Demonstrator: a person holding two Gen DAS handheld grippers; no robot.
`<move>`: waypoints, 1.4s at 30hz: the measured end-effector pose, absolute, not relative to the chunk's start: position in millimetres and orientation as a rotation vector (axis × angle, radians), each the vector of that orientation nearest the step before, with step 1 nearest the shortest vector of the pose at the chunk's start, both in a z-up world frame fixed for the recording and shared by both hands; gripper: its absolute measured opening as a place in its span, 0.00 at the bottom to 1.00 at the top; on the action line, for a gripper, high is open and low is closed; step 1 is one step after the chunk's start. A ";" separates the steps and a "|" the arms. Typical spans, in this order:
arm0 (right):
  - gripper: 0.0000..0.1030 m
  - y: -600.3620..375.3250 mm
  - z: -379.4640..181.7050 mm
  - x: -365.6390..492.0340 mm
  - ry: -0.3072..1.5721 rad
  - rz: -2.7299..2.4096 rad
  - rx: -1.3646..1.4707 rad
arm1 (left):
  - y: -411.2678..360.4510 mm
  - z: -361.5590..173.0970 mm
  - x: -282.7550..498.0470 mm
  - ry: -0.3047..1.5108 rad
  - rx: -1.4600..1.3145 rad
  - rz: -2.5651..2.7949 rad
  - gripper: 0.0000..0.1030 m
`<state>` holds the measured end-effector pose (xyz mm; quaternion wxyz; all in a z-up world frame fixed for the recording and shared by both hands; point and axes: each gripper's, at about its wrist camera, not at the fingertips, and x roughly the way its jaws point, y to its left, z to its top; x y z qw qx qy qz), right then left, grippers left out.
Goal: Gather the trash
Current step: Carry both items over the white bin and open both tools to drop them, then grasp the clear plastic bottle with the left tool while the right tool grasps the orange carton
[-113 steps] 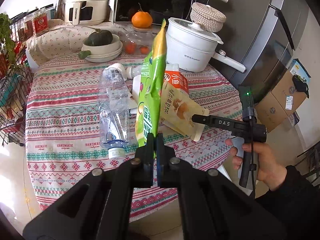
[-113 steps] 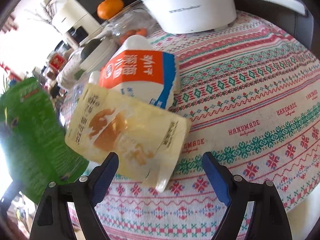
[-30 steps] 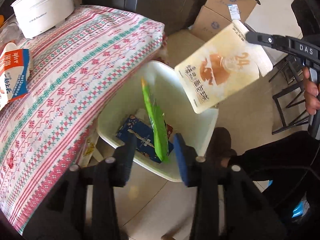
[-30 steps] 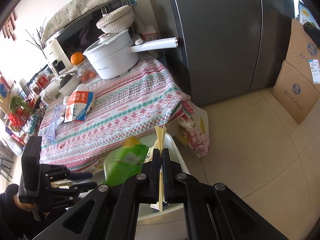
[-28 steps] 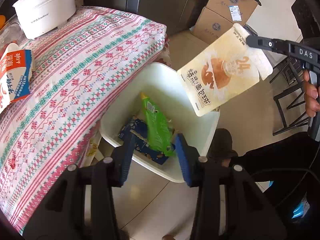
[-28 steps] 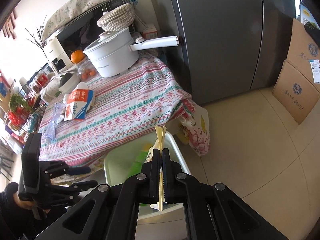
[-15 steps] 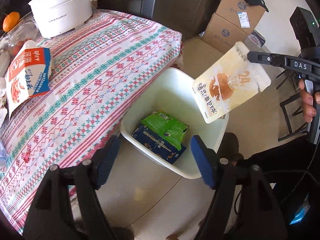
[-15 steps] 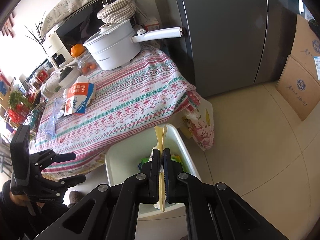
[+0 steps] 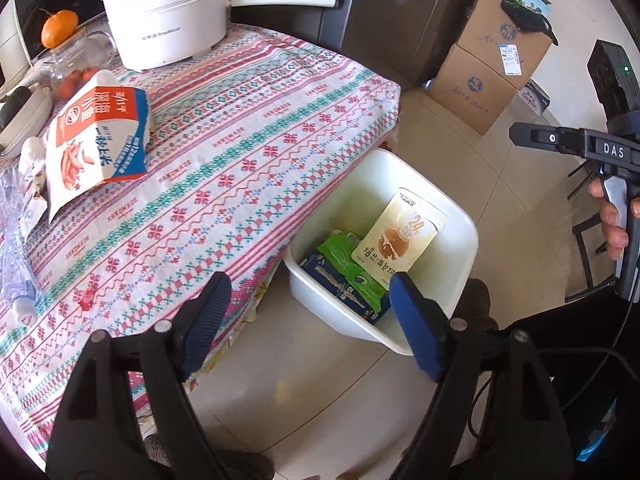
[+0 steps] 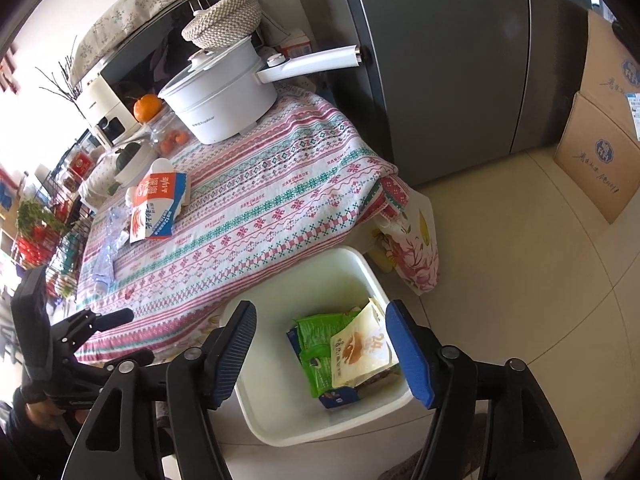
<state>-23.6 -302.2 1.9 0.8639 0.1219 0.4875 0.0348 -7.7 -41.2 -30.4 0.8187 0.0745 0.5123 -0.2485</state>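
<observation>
A white bin (image 9: 464, 224) (image 10: 256, 412) stands on the floor beside the table. Inside lie a green wrapper (image 9: 344, 256) (image 10: 316, 332), a cream snack pouch (image 9: 400, 240) (image 10: 356, 352) and a dark blue packet (image 9: 328, 276). My left gripper (image 9: 308, 320) hovers over the table edge and the bin, its jaws opening with nothing between them. My right gripper (image 10: 324, 352) hangs above the bin, jaws opening, the pouch lying loose below them. On the tablecloth rest an orange-and-blue carton (image 9: 96, 136) (image 10: 156, 204) and a crushed clear bottle (image 9: 16, 256) (image 10: 106, 252).
A white pot (image 9: 168, 12) (image 10: 224, 96) with a long handle stands at the table's back. A grey fridge (image 10: 440, 60) rises behind it. Cardboard boxes (image 9: 492, 68) (image 10: 596, 148) sit on the tiled floor. A floral bag (image 10: 412, 248) hangs off the table corner near the bin.
The green wrapper fell from my left gripper into the bin, and that gripper spread wide. My right gripper opened and the cream pouch dropped onto the wrapper.
</observation>
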 end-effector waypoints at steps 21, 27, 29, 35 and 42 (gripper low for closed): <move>0.80 -212.1 -3.9 30.1 1.049 0.121 0.114 | 94.5 -3.1 51.7 1.023 0.015 -0.163 0.80; 0.81 -176.6 -8.6 52.0 1.057 0.156 0.088 | 144.6 -10.9 80.0 1.013 -0.014 0.006 0.80; 0.81 -164.6 -11.2 59.5 1.059 0.163 0.074 | 160.0 -18.6 88.8 1.028 -0.042 0.042 0.80; 0.81 -135.4 -21.3 83.8 1.072 0.180 0.085 | 188.6 -43.4 111.8 1.069 -0.084 0.138 0.80; 0.81 -100.3 -44.2 113.3 1.092 0.185 0.094 | 207.7 -68.3 125.7 1.134 -0.160 0.186 0.60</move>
